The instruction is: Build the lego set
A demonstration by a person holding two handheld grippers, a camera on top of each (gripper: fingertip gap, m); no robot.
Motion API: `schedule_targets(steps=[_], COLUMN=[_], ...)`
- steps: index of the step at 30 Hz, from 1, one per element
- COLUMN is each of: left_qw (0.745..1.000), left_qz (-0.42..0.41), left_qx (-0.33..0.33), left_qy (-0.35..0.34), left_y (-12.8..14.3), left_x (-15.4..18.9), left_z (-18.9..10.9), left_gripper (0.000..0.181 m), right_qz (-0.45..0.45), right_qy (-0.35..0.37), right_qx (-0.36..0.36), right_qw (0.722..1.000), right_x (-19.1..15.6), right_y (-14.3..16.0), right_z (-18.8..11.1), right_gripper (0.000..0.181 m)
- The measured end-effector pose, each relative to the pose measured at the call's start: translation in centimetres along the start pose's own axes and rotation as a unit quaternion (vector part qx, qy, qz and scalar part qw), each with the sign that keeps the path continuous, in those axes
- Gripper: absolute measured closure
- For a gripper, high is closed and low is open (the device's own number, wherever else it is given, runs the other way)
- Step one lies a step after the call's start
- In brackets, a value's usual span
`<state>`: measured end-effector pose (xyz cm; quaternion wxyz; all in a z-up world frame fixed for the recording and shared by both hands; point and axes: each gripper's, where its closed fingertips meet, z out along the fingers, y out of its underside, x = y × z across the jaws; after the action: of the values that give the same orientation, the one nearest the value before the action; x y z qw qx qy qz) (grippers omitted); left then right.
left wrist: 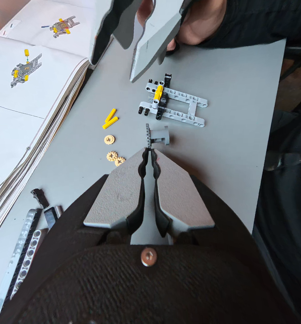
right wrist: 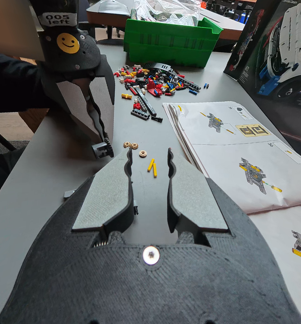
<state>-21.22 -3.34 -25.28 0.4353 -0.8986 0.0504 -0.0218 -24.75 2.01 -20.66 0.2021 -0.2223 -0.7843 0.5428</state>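
- The left gripper (left wrist: 149, 149) is pinched closed on the rim of a dark gear (left wrist: 147, 135) that sits on one end of a small grey housing (left wrist: 159, 135); the piece is at the table top, and I cannot tell whether it rests there or hangs just above.
- The right gripper (right wrist: 150, 149) is open and holds nothing, hovering over two yellow rods (right wrist: 152, 167), a tan round bush (right wrist: 142, 153) and two tan small gears (right wrist: 130, 145).
- The half-built grey frame (left wrist: 174, 103), with a yellow connector and black pins, lies flat on the table just beyond the gear piece, apart from it.
- Handling, as I judge it: the gear piece is light, hard plastic, stiff and a little slippery. A grip on the thin toothed rim lets it swing or twist; the blocky grey body offers flatter sides for a surer hold.
- The small tan gears and rods look easy to flick away; they need a square pinch across the middle.
- The table (right wrist: 40, 175) is smooth, matt grey, so loose parts can slide.
- An open instruction booklet (right wrist: 234, 149) lies to the right of the parts.
- Farther off are a heap of mixed loose parts (right wrist: 156, 82), a green bin (right wrist: 169, 43) and the set's box (right wrist: 277, 61).
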Motion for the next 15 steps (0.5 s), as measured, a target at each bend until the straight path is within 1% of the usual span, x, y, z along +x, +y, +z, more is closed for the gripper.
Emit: schedule_targets(steps=[15], left_qw=[1.0], left_qz=[0.002], left_qx=[0.0], left_qy=[-0.001], left_y=[-0.01], left_x=[0.02], left_z=[0.0], left_gripper=[0.181], right_qz=[-0.006], right_qy=[-0.012], right_qx=[0.001], right_qw=[1.0], right_x=[-0.45], right_y=[-0.03], right_z=[-0.02], right_gripper=[0.149])
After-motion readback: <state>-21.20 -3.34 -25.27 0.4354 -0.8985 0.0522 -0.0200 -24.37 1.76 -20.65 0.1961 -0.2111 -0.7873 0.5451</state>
